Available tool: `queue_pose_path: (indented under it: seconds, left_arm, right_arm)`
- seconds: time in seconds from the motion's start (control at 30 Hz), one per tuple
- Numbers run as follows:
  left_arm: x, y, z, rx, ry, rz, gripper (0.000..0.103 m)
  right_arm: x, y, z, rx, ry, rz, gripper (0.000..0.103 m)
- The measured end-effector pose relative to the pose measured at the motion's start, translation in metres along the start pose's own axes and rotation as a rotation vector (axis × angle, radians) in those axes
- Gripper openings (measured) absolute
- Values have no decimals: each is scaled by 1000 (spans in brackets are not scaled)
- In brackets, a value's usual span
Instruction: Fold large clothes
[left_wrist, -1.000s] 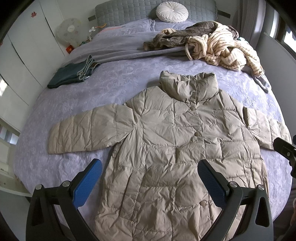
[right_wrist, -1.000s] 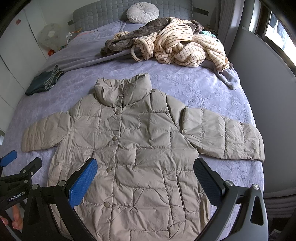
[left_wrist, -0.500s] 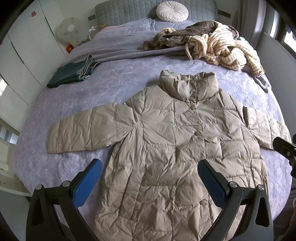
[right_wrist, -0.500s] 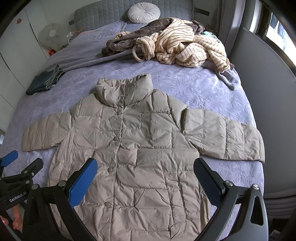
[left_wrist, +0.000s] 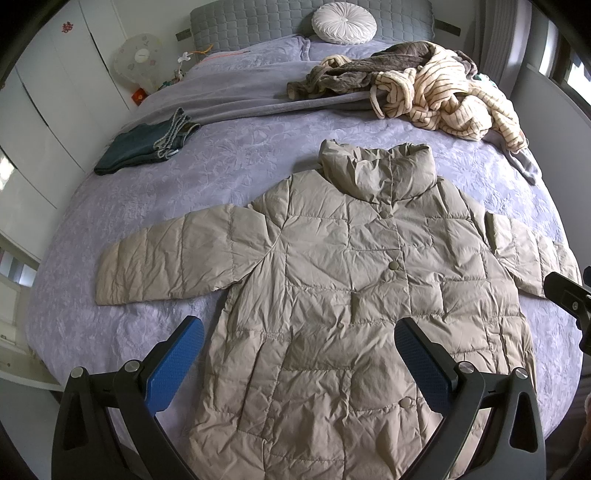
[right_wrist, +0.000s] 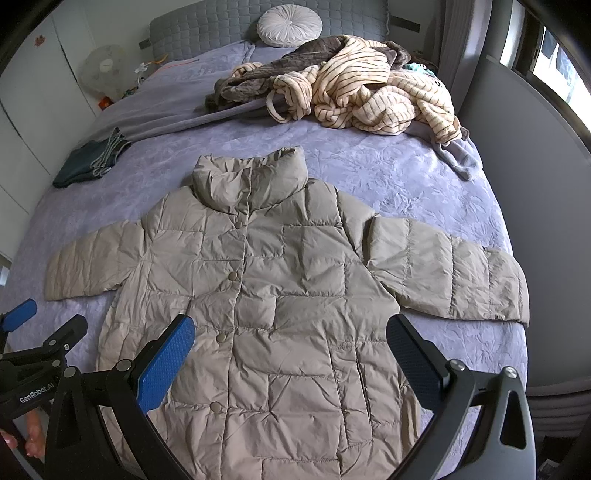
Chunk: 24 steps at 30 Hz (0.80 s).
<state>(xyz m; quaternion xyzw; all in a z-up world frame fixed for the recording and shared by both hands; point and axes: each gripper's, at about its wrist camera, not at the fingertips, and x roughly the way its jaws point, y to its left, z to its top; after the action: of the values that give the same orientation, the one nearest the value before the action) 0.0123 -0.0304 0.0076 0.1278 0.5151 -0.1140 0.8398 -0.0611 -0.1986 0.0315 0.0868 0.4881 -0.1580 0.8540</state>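
A beige quilted puffer jacket (left_wrist: 354, 280) lies flat and buttoned on the purple bed (left_wrist: 229, 158), collar away from me, both sleeves spread out sideways. It also shows in the right wrist view (right_wrist: 280, 295). My left gripper (left_wrist: 299, 354) is open and empty, held above the jacket's lower left part. My right gripper (right_wrist: 290, 350) is open and empty, held above the jacket's lower middle. The left gripper's body shows at the left edge of the right wrist view (right_wrist: 33, 354).
A pile of striped cream and brown clothes (left_wrist: 436, 88) lies at the far right of the bed. Folded dark jeans (left_wrist: 144, 147) lie at the far left. A round white cushion (left_wrist: 343, 20) leans on the grey headboard. A fan (left_wrist: 138, 61) stands by white wardrobes.
Both grippers have barely moved; the right wrist view has drifted slightly. The jacket lies as before.
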Motion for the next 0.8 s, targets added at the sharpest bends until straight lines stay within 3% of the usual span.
queue_pose_path:
  seconds: [0.5, 0.8]
  left_arm:
    - [-3, -9, -3, -5, -3, -19, 103]
    - [18, 23, -13, -29, 37, -46, 103]
  right_arm:
    - [0, 2, 0, -3, 6, -6, 103]
    - [12, 6, -3, 13, 53, -8, 103]
